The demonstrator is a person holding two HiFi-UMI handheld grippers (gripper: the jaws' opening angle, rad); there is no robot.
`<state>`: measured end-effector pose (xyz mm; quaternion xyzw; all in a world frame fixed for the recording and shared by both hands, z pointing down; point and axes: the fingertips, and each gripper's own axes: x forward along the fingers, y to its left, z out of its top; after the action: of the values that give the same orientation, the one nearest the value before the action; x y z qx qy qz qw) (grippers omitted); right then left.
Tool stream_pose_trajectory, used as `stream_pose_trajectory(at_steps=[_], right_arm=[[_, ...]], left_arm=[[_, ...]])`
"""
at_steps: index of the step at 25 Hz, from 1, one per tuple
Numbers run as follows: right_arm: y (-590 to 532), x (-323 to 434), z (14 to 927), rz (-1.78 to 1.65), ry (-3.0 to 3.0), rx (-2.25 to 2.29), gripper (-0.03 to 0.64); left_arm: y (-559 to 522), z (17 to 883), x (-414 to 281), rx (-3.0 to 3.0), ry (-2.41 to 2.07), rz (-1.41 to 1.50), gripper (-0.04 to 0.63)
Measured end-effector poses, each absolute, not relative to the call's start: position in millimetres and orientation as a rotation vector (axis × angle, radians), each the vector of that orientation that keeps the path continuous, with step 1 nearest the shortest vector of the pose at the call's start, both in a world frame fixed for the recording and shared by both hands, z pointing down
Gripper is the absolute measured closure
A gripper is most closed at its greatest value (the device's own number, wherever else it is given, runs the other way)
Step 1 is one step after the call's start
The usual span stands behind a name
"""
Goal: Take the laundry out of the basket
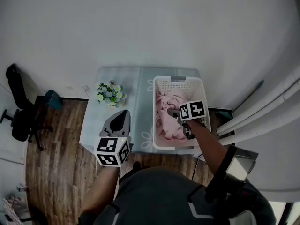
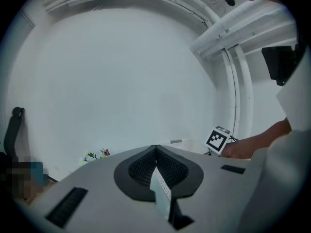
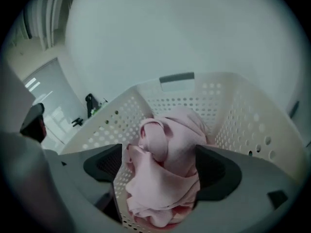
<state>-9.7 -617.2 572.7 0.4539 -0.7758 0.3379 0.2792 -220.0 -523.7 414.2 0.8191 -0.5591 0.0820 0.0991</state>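
The white basket (image 1: 161, 81) stands on a pale table (image 1: 136, 78), its perforated walls closed round the pink laundry (image 3: 170, 130) heaped inside. The right gripper (image 3: 158, 166) reaches into the basket, jaws spread wide either side of the heap, unclamped; the left gripper (image 1: 123, 112) hangs left of the basket, clenched on nothing. Flowers (image 1: 110, 93) stand just left of the basket, an office chair (image 1: 18, 111) well left, white pipes (image 1: 262, 111) to its right.

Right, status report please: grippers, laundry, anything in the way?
Left gripper shut, above the table. Right gripper open, straddling pink laundry in the basket. Nothing on top of it.
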Motion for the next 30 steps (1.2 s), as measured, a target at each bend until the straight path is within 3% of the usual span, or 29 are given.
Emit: stream_pose_trajectory(at_steps=[11,21,30], right_arm=[[-637,2,682,0.878,-1.760,1.210,0.108],[-625,22,638,0.974,-1.779,1.264,0.101],[-629,-1,703,1.093,-1.680,1.146,0.100]], left_arm=[[-539,441,-256,2.359,-1.633,0.249,0.588],[-541,451,-280,2.318,-1.648,0.254,0.588],[-544,455,-273,2.342,-1.601,0.265,0.588]])
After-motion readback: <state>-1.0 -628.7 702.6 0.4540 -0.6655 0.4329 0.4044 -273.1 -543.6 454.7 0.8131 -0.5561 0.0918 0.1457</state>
